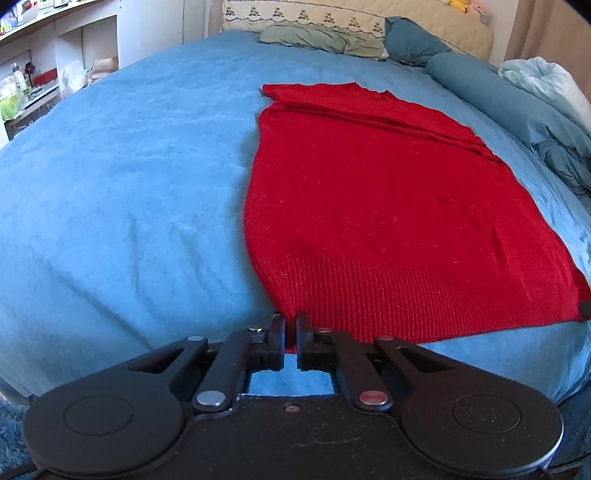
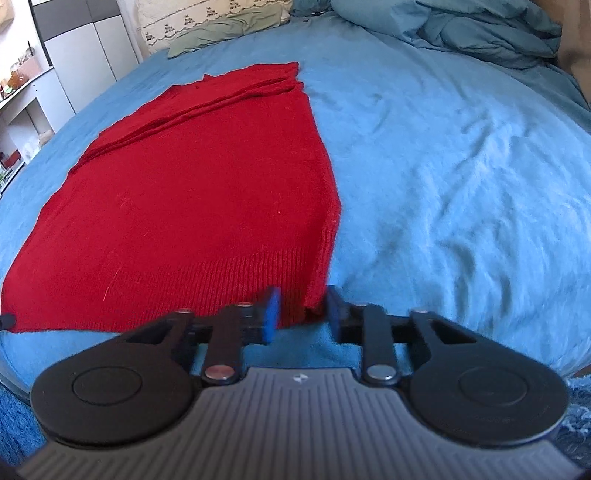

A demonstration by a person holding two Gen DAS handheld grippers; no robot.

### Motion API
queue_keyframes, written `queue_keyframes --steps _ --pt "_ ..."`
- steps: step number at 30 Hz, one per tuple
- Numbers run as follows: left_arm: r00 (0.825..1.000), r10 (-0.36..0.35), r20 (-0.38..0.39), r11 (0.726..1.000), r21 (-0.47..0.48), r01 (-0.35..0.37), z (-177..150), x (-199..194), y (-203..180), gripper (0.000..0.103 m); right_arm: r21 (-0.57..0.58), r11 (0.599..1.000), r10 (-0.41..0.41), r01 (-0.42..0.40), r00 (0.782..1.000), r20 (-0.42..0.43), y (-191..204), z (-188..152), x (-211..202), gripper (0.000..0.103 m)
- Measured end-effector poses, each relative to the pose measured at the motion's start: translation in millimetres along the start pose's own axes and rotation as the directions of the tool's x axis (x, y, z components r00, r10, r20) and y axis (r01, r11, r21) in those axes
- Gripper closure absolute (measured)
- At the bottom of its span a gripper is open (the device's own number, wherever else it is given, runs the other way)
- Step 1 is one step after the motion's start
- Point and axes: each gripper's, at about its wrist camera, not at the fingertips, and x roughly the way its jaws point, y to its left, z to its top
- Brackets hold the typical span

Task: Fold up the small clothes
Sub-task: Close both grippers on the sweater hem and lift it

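Note:
A red knitted sweater (image 1: 388, 206) lies flat on the blue bedspread (image 1: 129, 184), its ribbed hem toward me and a folded layer across its far end. My left gripper (image 1: 290, 321) is shut on the hem's near left corner. In the right wrist view the sweater (image 2: 192, 192) fills the left half. My right gripper (image 2: 301, 306) is open, its jaws standing either side of the hem's near right corner, with the fabric edge between them. The right gripper's tip shows at the far right edge of the left wrist view (image 1: 585, 309).
Green and teal pillows (image 1: 325, 38) and a cream headboard cover lie at the bed's far end. A crumpled teal duvet (image 2: 491, 33) is heaped at the far right. White shelving (image 1: 40, 74) stands left of the bed. The bed's front edge is right beneath both grippers.

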Motion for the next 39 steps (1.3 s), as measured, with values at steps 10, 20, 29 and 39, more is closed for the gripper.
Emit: queue_keyframes --steps 10,20,29,39 --pt "0.991 -0.083 0.103 0.996 -0.027 0.086 32 -44 -6 0.099 0.086 0.994 0.07 -0.075 0.996 0.059 -6 19 -24 0.083" --pt "0.961 -0.157 0.23 0.986 -0.025 0.167 144 -75 -10 0.099 0.151 0.958 0.217 -0.243 0.961 0.172 -16 104 -56 0.084" --pt "0.952 -0.068 0.299 0.995 -0.054 0.088 309 -8 -12 0.099 0.172 0.918 0.299 -0.357 0.909 0.29 -7 285 -2 0.084" --pt "0.988 0.101 0.114 0.968 -0.242 -0.071 400 234 9 0.099 0.239 0.948 0.174 -0.211 0.971 0.166 18 396 239 0.084"
